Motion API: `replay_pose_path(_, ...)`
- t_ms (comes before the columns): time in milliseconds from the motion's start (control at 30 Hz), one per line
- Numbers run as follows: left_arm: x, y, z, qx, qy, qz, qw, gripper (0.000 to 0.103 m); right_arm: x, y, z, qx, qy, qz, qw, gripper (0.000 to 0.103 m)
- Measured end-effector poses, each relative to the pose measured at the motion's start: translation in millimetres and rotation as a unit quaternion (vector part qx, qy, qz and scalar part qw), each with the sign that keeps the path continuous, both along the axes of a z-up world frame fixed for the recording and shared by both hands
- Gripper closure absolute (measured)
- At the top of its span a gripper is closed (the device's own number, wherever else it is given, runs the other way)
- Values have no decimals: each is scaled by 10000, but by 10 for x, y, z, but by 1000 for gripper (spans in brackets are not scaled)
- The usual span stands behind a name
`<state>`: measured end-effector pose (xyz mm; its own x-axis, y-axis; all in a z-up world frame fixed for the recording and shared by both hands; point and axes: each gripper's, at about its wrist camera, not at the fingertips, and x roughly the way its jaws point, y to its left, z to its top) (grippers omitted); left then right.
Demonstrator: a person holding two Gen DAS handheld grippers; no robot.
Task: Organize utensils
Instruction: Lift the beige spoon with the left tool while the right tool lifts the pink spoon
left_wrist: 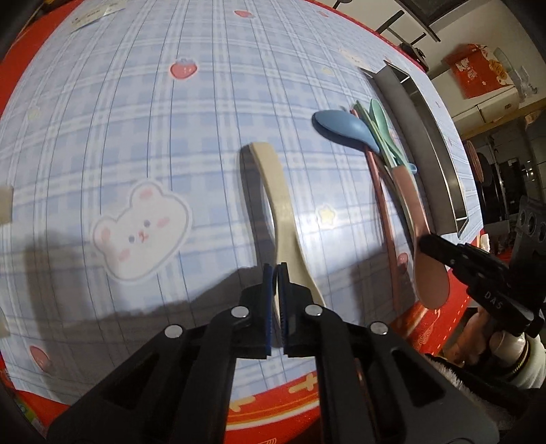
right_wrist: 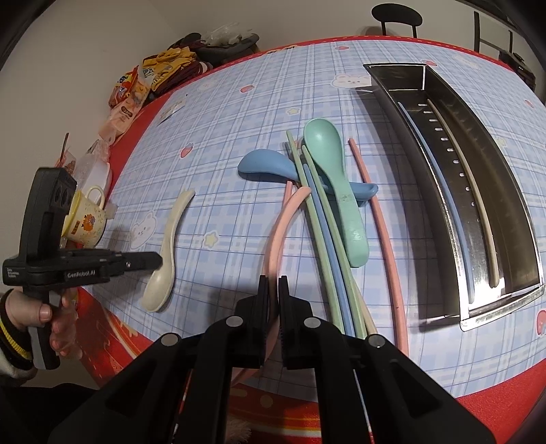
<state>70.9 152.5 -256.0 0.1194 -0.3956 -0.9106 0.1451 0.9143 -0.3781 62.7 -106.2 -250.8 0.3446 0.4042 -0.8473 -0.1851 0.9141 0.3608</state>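
Observation:
My left gripper (left_wrist: 276, 268) is shut on the bowl end of a cream spoon (left_wrist: 278, 205), whose handle points away over the checked cloth; it also shows in the right wrist view (right_wrist: 169, 239). My right gripper (right_wrist: 273, 281) is shut on a pink spoon (right_wrist: 278, 232), seen in the left wrist view (left_wrist: 418, 232) too. Beside it lie a blue spoon (right_wrist: 264, 165), a green spoon (right_wrist: 336, 181), green and blue chopsticks (right_wrist: 322, 232) and a pink chopstick (right_wrist: 382, 222). A steel tray (right_wrist: 512, 205) at the right holds a blue and a cream chopstick.
A yellow cup (right_wrist: 85, 218), a plastic tub and snack packets (right_wrist: 131, 92) stand past the table's left edge. A chair (right_wrist: 397, 17) stands behind the table. The red table border (right_wrist: 494, 372) runs along the near edge.

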Motion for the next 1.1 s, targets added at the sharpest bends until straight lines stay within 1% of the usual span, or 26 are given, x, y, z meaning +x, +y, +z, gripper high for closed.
replay_pose_path(33,-23,-10,-6,-46,-7,6,10000,88,1,1,-1,-5,4,-1,10000,97)
replay_pose_path(67,-33,-10,-6,-104,-15,39,9999,85,0,6,1,-8,6,0,10000,97)
replay_pose_path(100,-11,-49,-18,-160,-36,58,9998,78,-2,10,1,-13,7,8,10000,97)
replay_pose_path(133,7,-57,-14,-212,-70,73,9997,75,-2,18,3,-24,5,23,10000,97)
replay_pose_path(300,31,-90,8,-142,-185,-17,9997,75,-1,33,11,-47,3,64,10000,99)
replay_pose_path(467,67,-190,-38,-28,-282,-104,9995,76,-2,29,10,-61,17,73,10000,99)
replay_pose_path(567,43,-221,-45,-35,-300,-189,9994,77,-1,16,4,-92,37,25,9999,99)
replay_pose_path(633,29,-234,-52,-27,-303,-215,9993,79,-2,-6,-3,-120,49,-21,9999,99)
replay_pose_path(700,3,-245,-59,23,-332,-232,9992,85,-6,-29,-29,-162,97,-61,9998,99)
replay_pose_path(767,-26,-234,-57,45,-359,-233,9991,86,-17,-34,-57,-147,150,-46,9998,98)
replay_pose_path(800,-39,-234,-63,44,-350,-241,9991,89,-22,-28,-69,-143,171,-30,9997,98)
replay_pose_path(867,-64,-240,-68,34,-349,-281,9990,91,-28,-8,-87,-152,211,13,9997,98)
replay_pose_path(900,-75,-243,-67,34,-358,-304,9989,91,-27,7,-90,-163,225,28,9996,97)
replay_pose_path(1033,-133,-294,-71,39,-394,-422,9983,91,-17,39,-144,-151,347,51,9993,85)
replay_pose_path(1100,-157,-306,-75,10,-398,-437,9983,91,-18,51,-166,-127,395,60,9991,84)
